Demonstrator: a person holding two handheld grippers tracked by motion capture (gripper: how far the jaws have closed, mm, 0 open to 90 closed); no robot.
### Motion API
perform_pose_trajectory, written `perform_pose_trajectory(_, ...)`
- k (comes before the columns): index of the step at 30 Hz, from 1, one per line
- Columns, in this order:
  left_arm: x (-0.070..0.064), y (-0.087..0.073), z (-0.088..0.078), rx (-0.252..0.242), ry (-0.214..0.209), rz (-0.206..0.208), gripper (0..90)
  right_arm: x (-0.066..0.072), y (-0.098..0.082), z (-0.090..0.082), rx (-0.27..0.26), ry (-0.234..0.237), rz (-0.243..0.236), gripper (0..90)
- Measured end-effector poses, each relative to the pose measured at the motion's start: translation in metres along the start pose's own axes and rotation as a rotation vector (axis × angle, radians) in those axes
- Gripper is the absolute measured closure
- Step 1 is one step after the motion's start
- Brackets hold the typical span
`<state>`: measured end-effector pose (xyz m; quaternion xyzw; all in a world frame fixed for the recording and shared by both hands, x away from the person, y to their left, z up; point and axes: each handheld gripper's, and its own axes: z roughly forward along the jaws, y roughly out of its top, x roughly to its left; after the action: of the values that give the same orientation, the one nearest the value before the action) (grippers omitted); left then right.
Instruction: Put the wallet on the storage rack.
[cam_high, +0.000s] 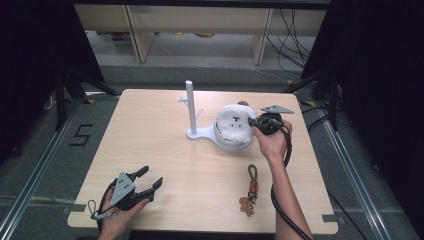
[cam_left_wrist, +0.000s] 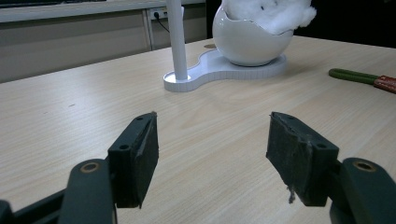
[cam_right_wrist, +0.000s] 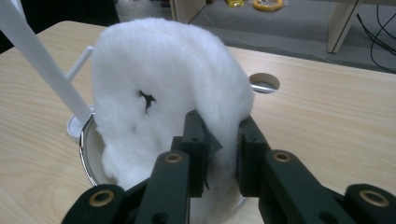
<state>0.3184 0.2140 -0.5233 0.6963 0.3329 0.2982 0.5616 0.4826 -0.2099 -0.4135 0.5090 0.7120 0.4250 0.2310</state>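
Over at the white bowl (cam_high: 232, 140), which sits on a flat white stand (cam_high: 200, 134) with an upright white pole (cam_high: 190, 106), the right tool (cam_high: 258, 122) is clamped on the fluffy white plush (cam_high: 234, 120) that bulges up out of the bowl. In the right gripper view its two black jaws pinch a fold of the plush (cam_right_wrist: 168, 88) at the side away from the pole (cam_right_wrist: 44, 65), with the bowl's rim (cam_right_wrist: 88, 154) curving just below and a small black stitched mark on the fur facing the camera. The left tool (cam_high: 148, 180) rests well apart from the bowl, at the near left of the tabletop (cam_high: 150, 145), jaws spread wide with nothing between them; in its own view the left tool (cam_left_wrist: 212, 154) looks straight across bare wood toward the stand (cam_left_wrist: 224, 67) and bowl (cam_left_wrist: 247, 44). A keychain (cam_high: 250, 190) with a green loop lies on the tabletop on the near side of the bowl, well apart from it, beside the person's right forearm.
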Motion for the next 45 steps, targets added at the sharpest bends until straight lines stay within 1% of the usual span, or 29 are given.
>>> perform_pose_trajectory(1,0.0,0.0,0.0,0.0,0.0,0.0,33.3,0.0,-0.001,0.0,0.007,-0.011,0.006,78.0)
perform_pose_trajectory(3,0.0,0.0,0.0,0.0,0.0,0.0,33.4,-0.002,-0.003,0.003,-0.011,-0.01,0.001,77.7)
perform_pose_trajectory(7,0.0,0.0,0.0,0.0,0.0,0.0,33.4,-0.003,-0.003,0.004,-0.005,-0.013,-0.011,77.3)
perform_pose_trajectory(8,0.0,0.0,0.0,0.0,0.0,0.002,33.4,0.001,-0.003,0.004,0.002,-0.023,0.022,77.1)
perform_pose_trajectory(9,0.0,0.0,0.0,0.0,-0.001,0.003,33.4,-0.002,-0.004,0.005,-0.009,-0.027,-0.02,76.0)
perform_pose_trajectory(12,0.0,0.0,0.0,0.001,-0.001,0.005,33.4,-0.002,-0.004,0.005,-0.008,-0.024,-0.018,74.2)
perform_pose_trajectory(13,0.0,0.0,0.0,0.001,-0.001,0.003,33.4,-0.002,-0.004,0.005,-0.012,-0.032,-0.02,72.7)
perform_pose_trajectory(14,0.0,0.0,0.0,0.0,-0.001,0.0,33.4,-0.002,-0.004,0.005,-0.008,-0.023,-0.011,70.3)
perform_pose_trajectory(17,0.0,0.0,0.0,0.0,-0.001,-0.001,33.4,0.0,-0.003,0.002,0.001,-0.022,0.033,60.6)
perform_pose_trajectory(18,0.0,0.0,0.0,0.0,-0.001,0.0,33.4,-0.001,-0.003,0.002,-0.011,-0.015,0.022,58.0)
perform_pose_trajectory(19,0.0,0.0,0.0,0.0,-0.001,0.002,33.4,-0.001,-0.003,0.001,-0.014,-0.009,0.03,56.0)
perform_pose_trajectory(20,0.0,0.0,0.002,-0.021,-0.012,0.007,33.4,0.001,-0.003,0.0,-0.019,-0.013,0.053,54.4)
perform_pose_trajectory(21,0.0,0.0,0.002,-0.019,-0.01,0.003,33.4,0.001,-0.003,-0.002,-0.025,-0.014,0.062,52.5)
perform_pose_trajectory(23,-0.001,0.0,0.002,-0.018,-0.013,0.006,33.4,0.0,-0.002,-0.005,-0.04,-0.021,0.054,49.4)
perform_pose_trajectory(24,-0.001,0.0,0.003,-0.019,-0.016,0.007,33.4,0.004,-0.002,-0.008,-0.026,-0.027,0.097,47.6)
perform_pose_trajectory(26,-0.002,0.0,0.003,-0.018,-0.016,0.002,33.4,0.001,-0.001,-0.011,-0.031,-0.028,0.062,45.7)
perform_pose_trajectory(27,-0.002,0.001,0.001,0.0,-0.009,0.003,33.4,0.001,-0.001,-0.014,-0.031,-0.031,0.068,45.3)
perform_pose_trajectory(29,-0.002,0.001,0.002,-0.003,-0.01,0.004,33.4,0.0,-0.001,-0.018,-0.026,-0.03,0.061,43.4)
perform_pose_trajectory(30,-0.002,0.001,0.002,-0.003,-0.01,0.003,33.3,0.001,-0.001,-0.021,-0.014,-0.032,0.079,41.4)
perform_pose_trajectory(31,-0.002,0.001,0.002,-0.003,-0.01,0.003,33.4,-0.001,-0.003,-0.024,-0.01,-0.035,0.073,39.1)
perform_pose_trajectory(33,-0.002,0.001,0.002,-0.003,-0.01,0.002,33.3,-0.001,-0.004,-0.026,0.001,-0.034,0.074,39.1)
perform_pose_trajectory(34,-0.002,0.001,0.002,-0.003,-0.01,0.003,33.4,0.0,-0.006,-0.028,0.008,-0.037,0.088,39.0)
perform_pose_trajectory(36,-0.002,0.001,0.002,-0.003,-0.01,0.003,33.3,0.0,-0.01,-0.031,0.03,-0.022,0.078,39.1)
perform_pose_trajectory(38,-0.002,0.001,0.003,0.0,-0.01,0.006,33.3,0.001,-0.013,-0.033,0.052,-0.026,0.075,40.1)
perform_pose_trajectory(39,-0.002,0.001,0.002,0.002,-0.011,0.006,33.4,0.002,-0.015,-0.035,0.063,-0.017,0.092,40.7)
perform_pose_trajectory(42,-0.002,0.001,0.003,0.003,-0.011,0.004,33.3,0.003,-0.019,-0.039,0.094,-0.011,0.091,42.6)
perform_pose_trajectory(43,-0.002,0.001,0.003,0.002,-0.012,0.003,33.4,0.003,-0.023,-0.041,0.126,-0.015,0.072,43.8)
perform_pose_trajectory(44,-0.002,0.001,0.003,0.002,-0.012,0.003,33.3,0.003,-0.023,-0.041,0.126,-0.015,0.072,43.8)
perform_pose_trajectory(45,-0.002,0.001,0.003,0.002,-0.013,0.003,33.4,0.004,-0.027,-0.042,0.161,-0.009,0.07,44.1)
